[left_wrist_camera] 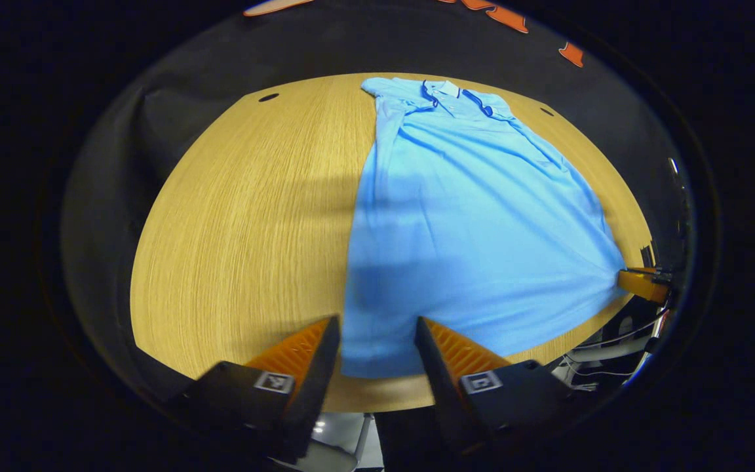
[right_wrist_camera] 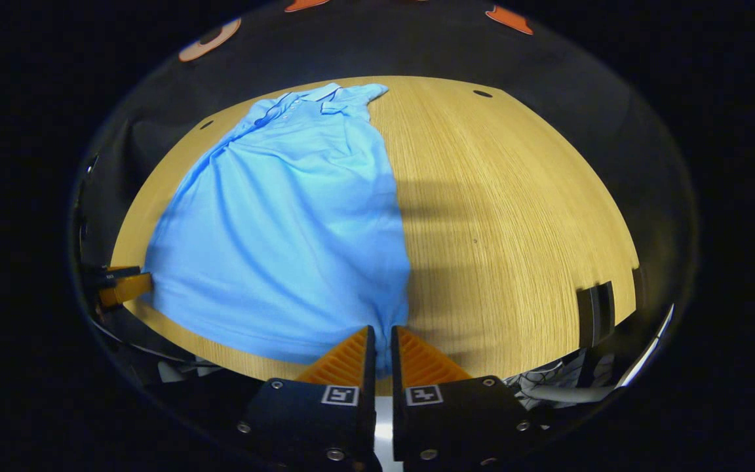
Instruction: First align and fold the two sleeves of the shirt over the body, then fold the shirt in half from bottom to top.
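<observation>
A light blue polo shirt [left_wrist_camera: 476, 223] lies flat on the round wooden table [left_wrist_camera: 246, 223], collar at the far side, hem toward me. Its sides run straight, with no sleeve sticking out. My left gripper [left_wrist_camera: 376, 322] stands open at the near edge, its fingers on either side of the hem's left corner. In the left gripper view the right gripper [left_wrist_camera: 643, 285] holds the hem's other corner at the far right. In the right gripper view my right gripper [right_wrist_camera: 381, 331] is shut on that corner of the shirt [right_wrist_camera: 286, 223], and the left gripper [right_wrist_camera: 122, 288] shows at the far left.
Bare wood of the table [right_wrist_camera: 515, 216] spreads to the right of the shirt in the right gripper view. Small dark holes [left_wrist_camera: 268, 97] [right_wrist_camera: 482, 94] sit near the far rim. A dark clamp-like piece [right_wrist_camera: 597, 314] sits on the near right edge. Cables [left_wrist_camera: 607, 341] hang below the table.
</observation>
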The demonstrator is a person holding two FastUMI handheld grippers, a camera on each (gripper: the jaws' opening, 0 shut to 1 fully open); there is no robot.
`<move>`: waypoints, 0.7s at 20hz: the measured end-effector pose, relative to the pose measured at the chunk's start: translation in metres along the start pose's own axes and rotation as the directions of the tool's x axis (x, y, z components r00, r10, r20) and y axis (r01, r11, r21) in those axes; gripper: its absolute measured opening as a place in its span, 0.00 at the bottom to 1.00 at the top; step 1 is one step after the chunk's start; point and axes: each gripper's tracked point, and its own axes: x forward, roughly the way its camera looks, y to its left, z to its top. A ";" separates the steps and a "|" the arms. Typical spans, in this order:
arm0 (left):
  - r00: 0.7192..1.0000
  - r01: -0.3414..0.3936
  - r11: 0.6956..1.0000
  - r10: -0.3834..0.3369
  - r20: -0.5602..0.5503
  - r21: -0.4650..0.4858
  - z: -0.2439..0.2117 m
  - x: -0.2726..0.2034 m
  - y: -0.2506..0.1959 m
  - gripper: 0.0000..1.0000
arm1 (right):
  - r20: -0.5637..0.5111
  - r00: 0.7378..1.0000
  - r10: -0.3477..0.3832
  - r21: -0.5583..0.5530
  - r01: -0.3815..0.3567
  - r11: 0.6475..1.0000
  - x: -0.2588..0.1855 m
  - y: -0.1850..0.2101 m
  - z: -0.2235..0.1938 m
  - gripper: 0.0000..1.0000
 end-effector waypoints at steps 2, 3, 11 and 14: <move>1.000 0.012 1.000 -0.012 -0.014 0.019 0.004 0.004 -0.011 0.09 | -0.027 0.995 0.100 0.103 -0.096 0.990 0.001 0.016 0.005 0.04; 0.999 0.031 0.999 -0.031 -0.013 0.012 0.006 0.004 -0.016 0.10 | -0.044 0.984 0.174 0.187 -0.163 0.969 -0.001 0.029 0.006 0.03; 0.992 0.058 0.998 -0.058 0.109 0.001 0.086 -0.020 -0.015 0.09 | 0.088 0.959 0.268 0.324 -0.282 0.903 -0.021 0.034 0.086 0.02; 0.985 0.068 0.998 -0.069 0.157 0.009 0.121 -0.026 -0.016 0.10 | 0.132 0.948 0.290 0.328 -0.318 0.890 -0.026 0.039 0.117 0.02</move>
